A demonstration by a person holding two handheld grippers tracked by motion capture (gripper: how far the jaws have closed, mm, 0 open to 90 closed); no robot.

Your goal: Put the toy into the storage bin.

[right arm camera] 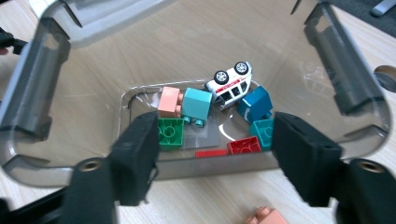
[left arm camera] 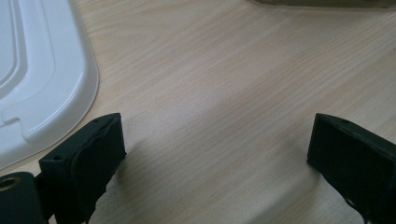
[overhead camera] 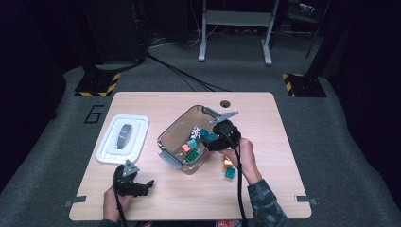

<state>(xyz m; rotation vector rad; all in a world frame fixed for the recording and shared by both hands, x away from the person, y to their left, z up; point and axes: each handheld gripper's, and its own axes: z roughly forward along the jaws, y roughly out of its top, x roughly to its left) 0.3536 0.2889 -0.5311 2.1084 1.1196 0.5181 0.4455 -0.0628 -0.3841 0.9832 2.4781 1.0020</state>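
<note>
High view. A transparent bin [overhead camera: 177,135] stood near the middle of a light wooden table [overhead camera: 156,101], with its white lid [overhead camera: 123,138] lying apart to the left. The right gripper [overhead camera: 211,142] hung over the bin's near right rim, above several coloured blocks already inside. Two blocks, an orange one [overhead camera: 228,163] and a teal one [overhead camera: 230,173], lay on the table just beside the bin, near the right hand. The left gripper [overhead camera: 147,184] rested low at the table's near edge, well apart from the bin. By this evidence the loading was judged mostly done, with the two loose blocks and perhaps the lid left. The table stood on grey carpet in a dark room; black cables, a grey stand and yellow-and-black striped floor plates lay beyond it.

Left gripper view. The jaws stood wide apart over bare wood with nothing between them; a corner of the lid [left arm camera: 44,79] appeared at the left.

Right gripper view. The jaws stood roughly half open and empty above the bin [right arm camera: 359,93]. Below lay a green block [right arm camera: 170,133], a salmon block [right arm camera: 168,101], a light teal block [right arm camera: 197,105], a white toy car [right arm camera: 229,84], a dark teal block [right arm camera: 254,103] and a red block [right arm camera: 244,145]. Another salmon block [right arm camera: 268,217] lay outside on the table.
</note>
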